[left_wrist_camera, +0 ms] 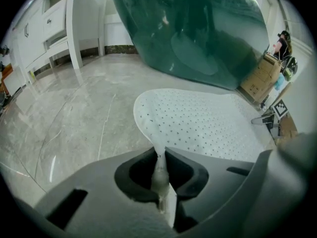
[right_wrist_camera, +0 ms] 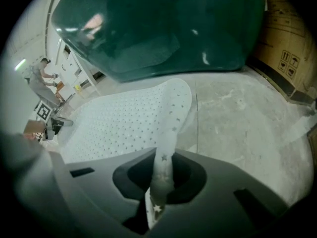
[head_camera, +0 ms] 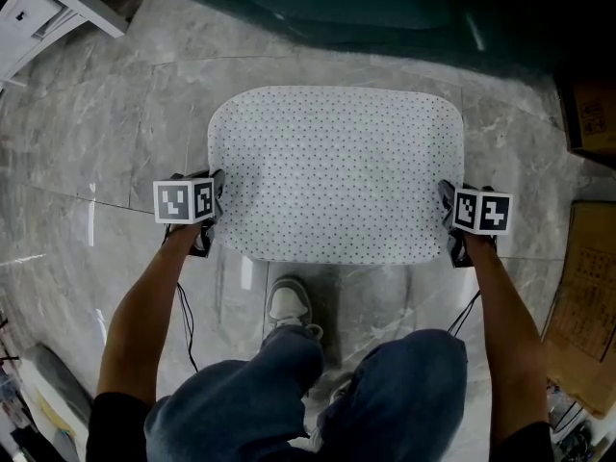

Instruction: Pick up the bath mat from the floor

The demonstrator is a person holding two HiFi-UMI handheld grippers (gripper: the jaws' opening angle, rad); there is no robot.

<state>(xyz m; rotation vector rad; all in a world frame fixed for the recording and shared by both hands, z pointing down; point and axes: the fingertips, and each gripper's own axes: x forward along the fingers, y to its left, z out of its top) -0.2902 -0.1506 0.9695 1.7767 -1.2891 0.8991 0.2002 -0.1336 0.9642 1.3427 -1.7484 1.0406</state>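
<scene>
White dotted mat (head_camera: pixel 337 171) lies on the floor (head_camera: pixel 96 142), both short edges pinched up. The jaws of the left gripper (left_wrist_camera: pixel 161 157) and right gripper (right_wrist_camera: pixel 161 165) each clamp only a thin rim, so the mat may slip free or sag when lifted. Glossy grey marble; dark green tub (head_camera: pixel 385 8) beyond; boxes (head_camera: pixel 589 114) at right.

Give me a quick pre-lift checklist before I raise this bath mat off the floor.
1. Left gripper shut on the bath mat, left edge: ok.
2. Right gripper shut on the opposite edge: ok.
3. Grips at matching spots on the two edges: ok.
4. Nothing lying on the bath mat: ok.
5. Shoe off the bath mat: ok.
6. Underside free of the floor: cannot tell.
</scene>
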